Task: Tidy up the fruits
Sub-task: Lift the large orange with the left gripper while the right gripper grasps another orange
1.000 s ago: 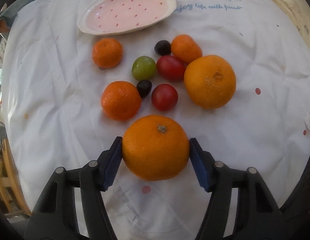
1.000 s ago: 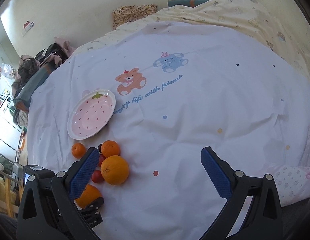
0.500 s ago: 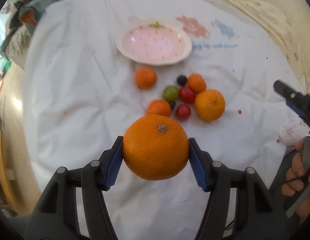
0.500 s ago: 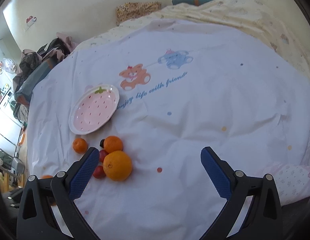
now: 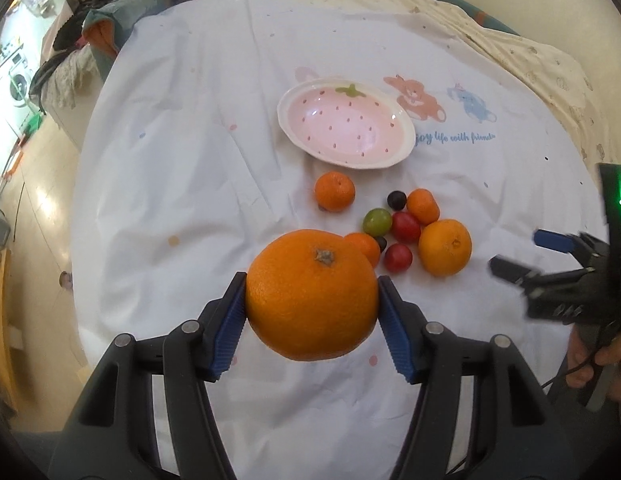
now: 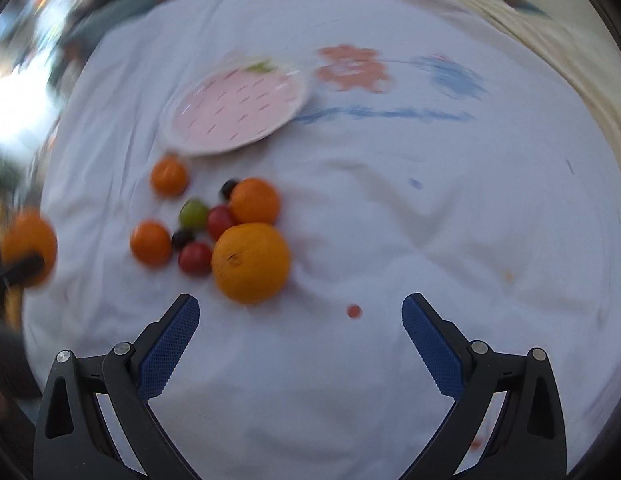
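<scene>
The left gripper [image 5: 312,304] is clamping an orange [image 5: 310,294] short of the plate [image 5: 406,132], presumably for delivery; the right gripper [image 6: 300,322] is gaping, empty.

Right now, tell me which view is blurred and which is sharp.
Right wrist view: motion-smeared; the strawberry plate and the loose big orange look streaked, only the right tool crisp. Left wrist view: sharp on the held orange in the left tool, edges fisheye-bent.

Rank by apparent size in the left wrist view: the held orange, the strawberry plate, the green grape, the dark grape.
1. strawberry plate and held orange: alike; the orange's nearness makes ranking unsure.
2. green grape
3. dark grape
</scene>
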Motion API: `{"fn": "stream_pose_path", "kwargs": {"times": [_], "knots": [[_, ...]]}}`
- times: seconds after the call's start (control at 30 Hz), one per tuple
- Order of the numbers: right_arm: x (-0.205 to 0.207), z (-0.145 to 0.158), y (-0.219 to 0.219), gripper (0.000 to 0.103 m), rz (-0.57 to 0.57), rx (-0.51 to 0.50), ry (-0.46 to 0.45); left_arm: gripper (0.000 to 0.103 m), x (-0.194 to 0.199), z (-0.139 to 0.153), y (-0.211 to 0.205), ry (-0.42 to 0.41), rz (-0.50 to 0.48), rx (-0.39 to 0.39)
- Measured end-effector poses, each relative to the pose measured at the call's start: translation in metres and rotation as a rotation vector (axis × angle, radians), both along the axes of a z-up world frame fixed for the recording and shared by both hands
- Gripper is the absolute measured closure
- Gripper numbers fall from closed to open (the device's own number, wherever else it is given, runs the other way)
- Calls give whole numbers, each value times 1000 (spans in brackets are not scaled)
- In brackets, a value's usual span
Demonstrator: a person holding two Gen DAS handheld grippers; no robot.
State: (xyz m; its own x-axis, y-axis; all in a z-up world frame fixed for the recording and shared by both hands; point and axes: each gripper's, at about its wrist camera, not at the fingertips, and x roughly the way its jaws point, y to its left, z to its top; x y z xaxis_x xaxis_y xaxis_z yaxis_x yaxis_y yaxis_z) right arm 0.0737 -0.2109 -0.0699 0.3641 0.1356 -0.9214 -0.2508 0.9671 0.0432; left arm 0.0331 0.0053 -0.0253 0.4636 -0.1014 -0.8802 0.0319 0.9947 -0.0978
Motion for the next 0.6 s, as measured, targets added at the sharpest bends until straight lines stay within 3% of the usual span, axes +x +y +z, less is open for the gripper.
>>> {"fn": "stream_pose_path", "kwargs": {"times": [0.1,0.2,0.27,0.47,0.6], "knots": [[9,-12,23,2,148,-67,17,44,5,-3,1,15,12,-12],[15,-26,42,4,222,-127,11,44,9,-8,2,35,25,-17],[19,-34,48,12,246,-150,21,44,11,-10,4,45,35,-21],[33,-56,53,22,268,-163,78,44,15,-16,8,63,54,-15],[37,-59,55,37,268,-146,87,44,18,-20,9,75,62,-21]]}}
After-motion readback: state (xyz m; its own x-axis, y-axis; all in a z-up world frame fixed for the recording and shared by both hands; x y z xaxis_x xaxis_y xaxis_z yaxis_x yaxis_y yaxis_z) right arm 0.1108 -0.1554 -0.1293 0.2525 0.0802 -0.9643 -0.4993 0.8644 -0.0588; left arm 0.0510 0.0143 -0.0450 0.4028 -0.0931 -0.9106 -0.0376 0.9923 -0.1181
